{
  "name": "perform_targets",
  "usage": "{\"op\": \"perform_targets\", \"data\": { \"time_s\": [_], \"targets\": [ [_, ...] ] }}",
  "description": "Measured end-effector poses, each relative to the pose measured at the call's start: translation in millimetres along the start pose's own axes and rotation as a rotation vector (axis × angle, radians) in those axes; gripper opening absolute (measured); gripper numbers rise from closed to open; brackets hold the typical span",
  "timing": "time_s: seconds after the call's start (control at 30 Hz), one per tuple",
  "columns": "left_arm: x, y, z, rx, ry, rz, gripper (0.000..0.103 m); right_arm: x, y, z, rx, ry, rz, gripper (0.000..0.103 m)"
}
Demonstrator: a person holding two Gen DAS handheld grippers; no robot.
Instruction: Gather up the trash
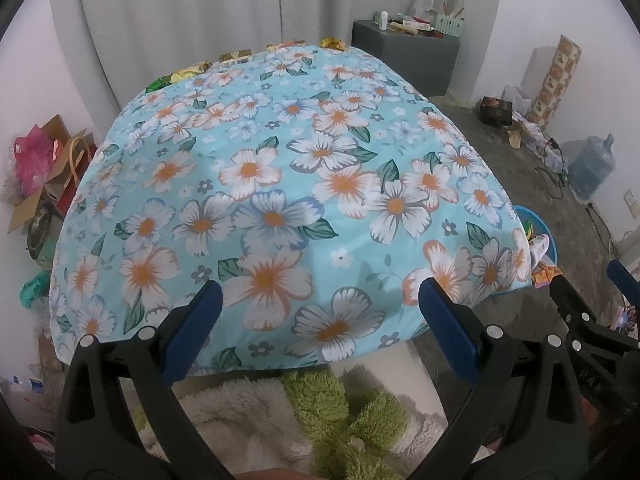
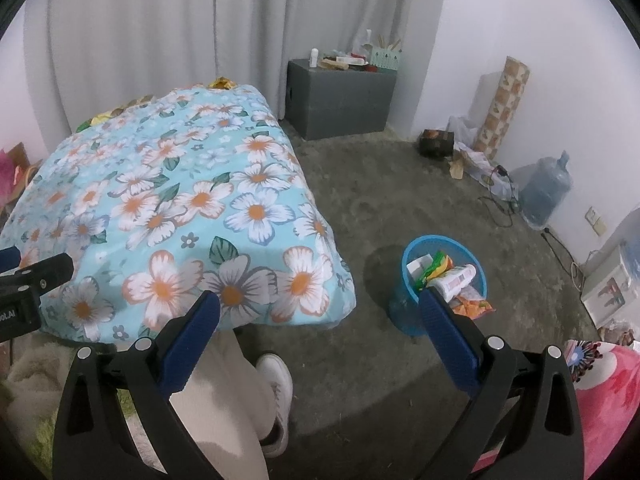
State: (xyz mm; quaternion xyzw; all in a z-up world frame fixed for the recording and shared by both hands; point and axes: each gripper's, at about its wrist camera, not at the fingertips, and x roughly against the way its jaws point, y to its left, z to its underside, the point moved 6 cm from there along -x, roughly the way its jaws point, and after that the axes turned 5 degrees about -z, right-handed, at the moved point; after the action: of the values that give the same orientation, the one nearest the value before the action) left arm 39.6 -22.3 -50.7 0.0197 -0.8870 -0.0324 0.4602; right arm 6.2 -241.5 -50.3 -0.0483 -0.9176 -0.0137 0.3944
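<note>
- Ahead of the left gripper [image 1: 320, 300], whose fingers stand wide apart and hold nothing, spreads the flowered tablecloth [image 1: 280, 168] over the table.
- To the right of it, the right gripper [image 2: 320, 312] also gapes with nothing between its fingers, held over the grey floor [image 2: 380, 200].
- Just beyond the right gripper's right finger [image 2: 448, 328] stands the blue trash basket [image 2: 412, 252], stuffed with packaging.
- Along the cloth's far edge, well ahead of the left gripper, lie crumpled wrappers [image 1: 236, 55].

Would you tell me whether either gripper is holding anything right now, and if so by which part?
Nothing is held: the left gripper and the right gripper both stand wide open with nothing between their fingers.
</note>
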Motion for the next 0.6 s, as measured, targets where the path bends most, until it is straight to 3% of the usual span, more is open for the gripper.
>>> {"op": "perform_targets", "data": {
  "time_s": [0.6],
  "targets": [
    [-3.3,2.6,-0.1,-0.001,0.013,0.001,0.094,-4.5,0.5,-0.5,0.001,0.001,0.001,0.097]
  ]
}}
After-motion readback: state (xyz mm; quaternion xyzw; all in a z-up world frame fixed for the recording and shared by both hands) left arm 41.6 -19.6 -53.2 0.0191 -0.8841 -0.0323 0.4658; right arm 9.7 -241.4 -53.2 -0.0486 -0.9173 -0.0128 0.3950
